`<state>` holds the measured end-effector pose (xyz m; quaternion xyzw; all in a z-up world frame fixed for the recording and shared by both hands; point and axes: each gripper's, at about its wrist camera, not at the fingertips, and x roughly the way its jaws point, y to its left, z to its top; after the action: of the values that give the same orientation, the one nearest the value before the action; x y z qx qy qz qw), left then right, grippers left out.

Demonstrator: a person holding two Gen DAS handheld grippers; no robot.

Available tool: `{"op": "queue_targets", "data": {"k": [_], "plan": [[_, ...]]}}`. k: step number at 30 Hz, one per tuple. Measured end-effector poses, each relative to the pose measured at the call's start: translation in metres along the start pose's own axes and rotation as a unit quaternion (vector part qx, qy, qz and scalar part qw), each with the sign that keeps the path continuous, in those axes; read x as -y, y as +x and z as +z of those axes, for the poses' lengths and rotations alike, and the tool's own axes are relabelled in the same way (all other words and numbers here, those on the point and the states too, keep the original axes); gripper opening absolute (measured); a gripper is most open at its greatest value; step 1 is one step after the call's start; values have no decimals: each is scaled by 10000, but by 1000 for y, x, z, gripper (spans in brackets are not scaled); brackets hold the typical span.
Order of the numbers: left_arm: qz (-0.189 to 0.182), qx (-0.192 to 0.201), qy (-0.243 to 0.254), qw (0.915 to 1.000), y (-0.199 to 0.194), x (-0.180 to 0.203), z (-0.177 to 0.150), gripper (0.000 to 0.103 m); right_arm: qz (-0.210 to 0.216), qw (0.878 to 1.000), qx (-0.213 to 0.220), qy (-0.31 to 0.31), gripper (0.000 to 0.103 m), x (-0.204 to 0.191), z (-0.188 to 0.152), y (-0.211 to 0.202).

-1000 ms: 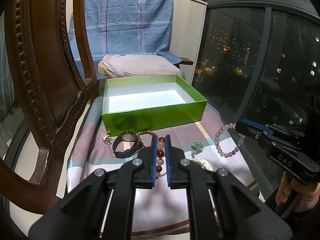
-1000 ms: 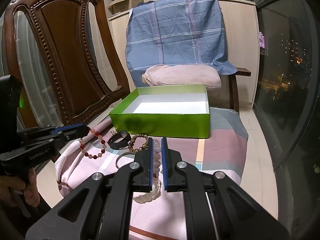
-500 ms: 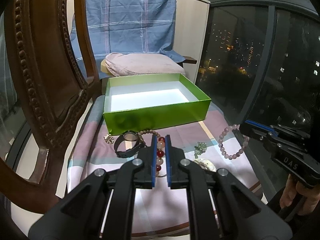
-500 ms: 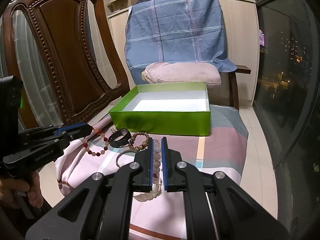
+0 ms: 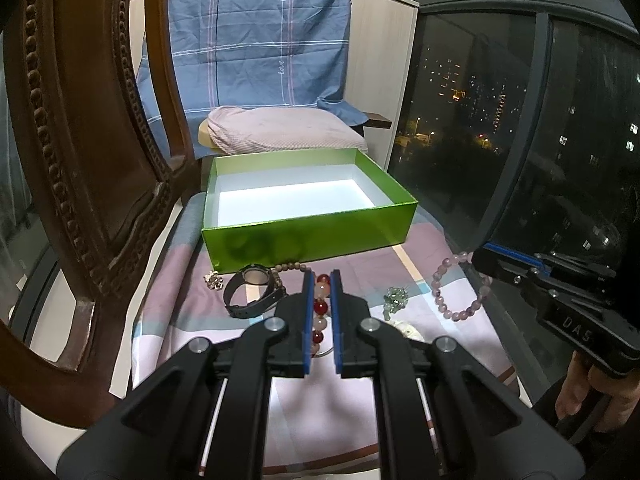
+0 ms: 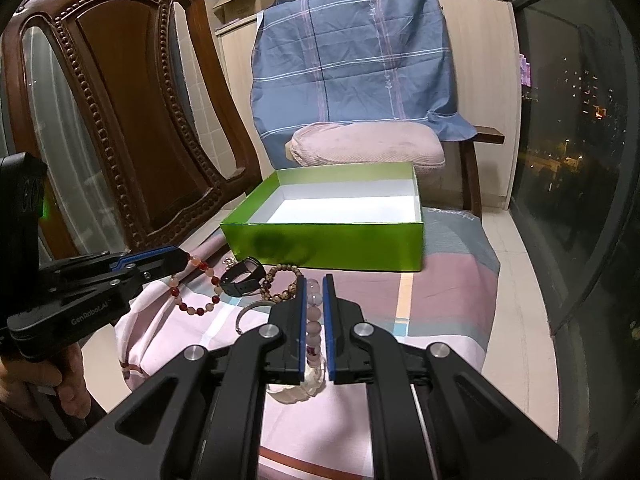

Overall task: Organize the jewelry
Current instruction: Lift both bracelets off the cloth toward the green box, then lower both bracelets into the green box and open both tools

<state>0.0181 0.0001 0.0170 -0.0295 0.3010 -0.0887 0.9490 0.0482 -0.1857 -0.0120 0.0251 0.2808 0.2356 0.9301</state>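
Observation:
My left gripper (image 5: 321, 277) is shut on a bracelet of red and pale beads (image 5: 320, 307), which runs between its blue pads. In the right wrist view that left gripper (image 6: 182, 258) holds the red bracelet (image 6: 196, 310) dangling over the striped cloth (image 6: 440, 292). My right gripper (image 6: 314, 279) is shut on a lilac bead bracelet (image 6: 314, 300). In the left wrist view the right gripper (image 5: 478, 258) has the lilac bracelet (image 5: 444, 304) hanging from its tip. An open green box (image 5: 308, 240) with a white, bare inside stands just beyond both grippers (image 6: 320, 244).
On the cloth before the box lie a black watch (image 6: 240, 280), a brown bead bracelet (image 6: 280, 292), a silver bangle (image 6: 246, 312), a white bangle (image 6: 292, 394), a green pendant (image 5: 396, 298) and a small silver charm (image 5: 214, 280). A carved wooden chair (image 6: 120, 100) stands left; dark window right.

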Motion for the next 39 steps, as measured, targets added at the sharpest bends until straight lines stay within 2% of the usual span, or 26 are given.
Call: {"op": "queue_targets", "data": {"k": [4,9,18,24,28,39], "plan": [[-18,25,18,10000,-1,3,13,8,137,9999,-40,-49,8,1,16,-3],[-50,200,9,9998,-3,1,50,8,252,9994,126,-185,8,1,52,-9],[54,392,-26,9992,23,-14,141,8,-1,9986,176,-499,8,2,140,33],[131,381,-176,9990,55,-31,181,8,-60,9986,260,-459,8,7,177,63],[54,284,-260,9992,77,-34,183,8,-104,9992,204,-338,8,16,176,84],[168,-398,-530,9977,160,-56,152,8,-106,9992,-366,-115,8,39,154,162]]}}
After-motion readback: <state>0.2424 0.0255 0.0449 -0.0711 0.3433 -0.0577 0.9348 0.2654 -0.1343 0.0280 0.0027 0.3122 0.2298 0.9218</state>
